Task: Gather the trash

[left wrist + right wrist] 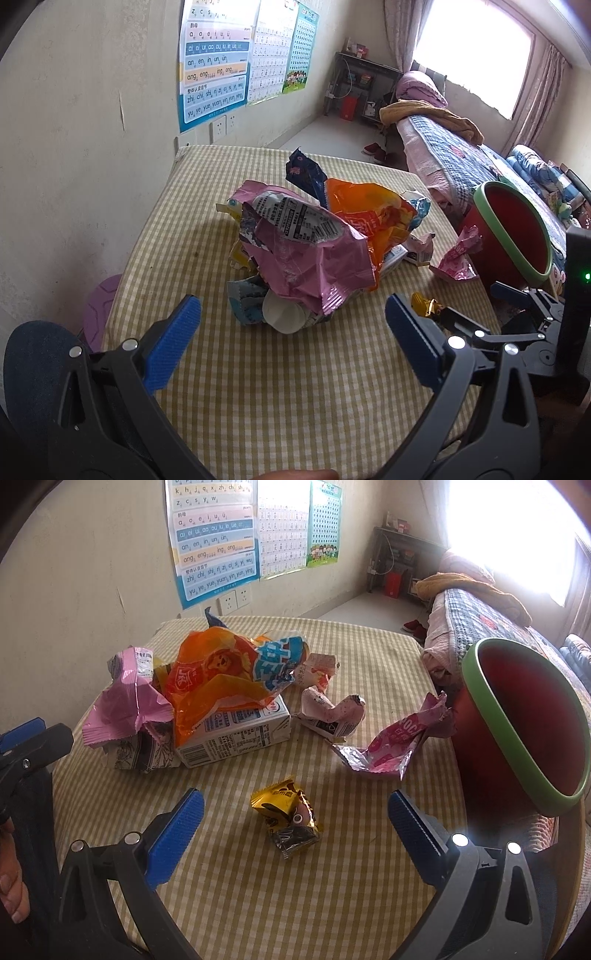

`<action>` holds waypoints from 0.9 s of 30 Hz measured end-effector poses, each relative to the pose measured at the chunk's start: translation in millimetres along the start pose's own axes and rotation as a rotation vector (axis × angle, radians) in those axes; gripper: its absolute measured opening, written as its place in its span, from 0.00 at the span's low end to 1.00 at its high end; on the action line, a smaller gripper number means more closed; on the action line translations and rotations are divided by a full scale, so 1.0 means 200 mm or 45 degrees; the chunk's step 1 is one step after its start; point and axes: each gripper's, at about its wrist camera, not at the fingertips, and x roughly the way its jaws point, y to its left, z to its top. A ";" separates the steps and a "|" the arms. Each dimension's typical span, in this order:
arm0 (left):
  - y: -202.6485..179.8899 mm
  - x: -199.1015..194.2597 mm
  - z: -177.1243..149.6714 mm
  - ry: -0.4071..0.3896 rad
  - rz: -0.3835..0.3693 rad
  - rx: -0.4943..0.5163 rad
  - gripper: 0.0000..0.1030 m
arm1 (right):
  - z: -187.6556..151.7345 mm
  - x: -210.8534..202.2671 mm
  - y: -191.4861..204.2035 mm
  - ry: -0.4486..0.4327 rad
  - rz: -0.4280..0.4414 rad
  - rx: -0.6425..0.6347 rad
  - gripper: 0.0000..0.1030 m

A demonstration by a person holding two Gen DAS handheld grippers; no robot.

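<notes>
A heap of wrappers lies on the checked tablecloth: a pink bag in front, an orange bag behind it, a dark blue wrapper at the back. My left gripper is open, just short of the pink bag. In the right wrist view the orange bag rests on a white carton. A gold wrapper lies between the fingers of my open right gripper. A crumpled pink wrapper lies near the red bin with a green rim.
The table stands against a wall with posters and sockets. A bed with quilts runs along the right, beyond the red bin. A purple stool sits left of the table. Another pink carton lies mid-table.
</notes>
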 end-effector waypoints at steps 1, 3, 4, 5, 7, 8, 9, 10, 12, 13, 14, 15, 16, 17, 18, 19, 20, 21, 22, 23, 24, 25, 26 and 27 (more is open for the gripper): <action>0.00 0.01 0.00 0.007 -0.002 0.003 0.95 | 0.00 0.02 0.00 0.013 0.006 0.000 0.93; -0.01 0.04 0.01 0.016 -0.006 0.004 0.95 | 0.00 0.04 0.00 0.030 0.020 -0.005 0.93; -0.01 0.05 0.02 0.017 -0.010 0.003 0.95 | 0.00 0.05 0.01 0.035 0.023 -0.007 0.93; -0.01 0.06 0.02 0.017 -0.011 0.002 0.95 | 0.00 0.05 0.01 0.038 0.024 -0.010 0.93; -0.01 0.07 0.03 0.014 -0.015 0.000 0.95 | -0.01 0.06 0.01 0.038 0.023 -0.012 0.93; -0.01 0.07 0.03 0.011 -0.016 0.000 0.95 | -0.01 0.06 0.01 0.037 0.021 -0.011 0.93; -0.01 0.07 0.02 0.009 -0.016 0.002 0.95 | -0.01 0.05 0.01 0.034 0.018 -0.009 0.93; -0.02 0.07 0.02 0.007 -0.016 0.007 0.95 | -0.01 0.05 0.01 0.030 0.014 -0.006 0.93; -0.02 0.07 0.02 0.003 -0.011 0.021 0.95 | 0.00 0.05 0.00 0.023 0.010 -0.001 0.93; -0.03 0.07 0.01 0.002 -0.009 0.031 0.95 | 0.00 0.05 0.00 0.020 0.008 0.000 0.93; -0.04 0.07 0.01 0.003 -0.008 0.038 0.95 | 0.00 0.05 0.00 0.019 0.007 0.000 0.93; -0.04 0.08 0.01 0.003 -0.006 0.045 0.95 | 0.00 0.05 0.00 0.018 0.008 0.000 0.93; -0.05 0.08 0.01 0.002 -0.004 0.051 0.95 | 0.00 0.04 0.00 0.017 0.009 0.001 0.93; -0.05 0.08 0.01 0.001 -0.004 0.054 0.95 | 0.00 0.04 -0.01 0.015 0.011 0.003 0.93; -0.06 0.08 0.01 -0.001 -0.004 0.056 0.95 | 0.00 0.04 -0.01 0.014 0.013 0.006 0.93; -0.06 0.08 0.01 -0.003 -0.004 0.057 0.95 | 0.00 0.04 -0.01 0.014 0.015 0.010 0.93; -0.06 0.08 0.01 -0.004 -0.006 0.055 0.95 | 0.00 0.04 -0.01 0.014 0.019 0.015 0.93; -0.06 0.08 0.01 -0.002 -0.008 0.052 0.95 | 0.00 0.04 -0.02 0.015 0.023 0.019 0.93; -0.05 0.08 0.01 -0.001 -0.011 0.045 0.95 | 0.00 0.04 -0.02 0.018 0.025 0.022 0.93; -0.05 0.09 0.02 0.001 -0.014 0.038 0.95 | 0.00 0.04 -0.02 0.022 0.030 0.024 0.93; -0.04 0.10 0.03 0.008 -0.020 0.025 0.95 | 0.00 0.05 -0.02 0.026 0.035 0.024 0.93; -0.03 0.11 0.04 0.013 -0.028 0.009 0.95 | 0.01 0.06 -0.02 0.029 0.039 0.023 0.93; -0.03 0.12 0.05 0.013 -0.033 -0.002 0.95 | 0.01 0.07 -0.01 0.032 0.044 0.021 0.93; -0.02 0.13 0.06 0.011 -0.036 -0.009 0.95 | 0.01 0.07 -0.01 0.034 0.053 0.020 0.93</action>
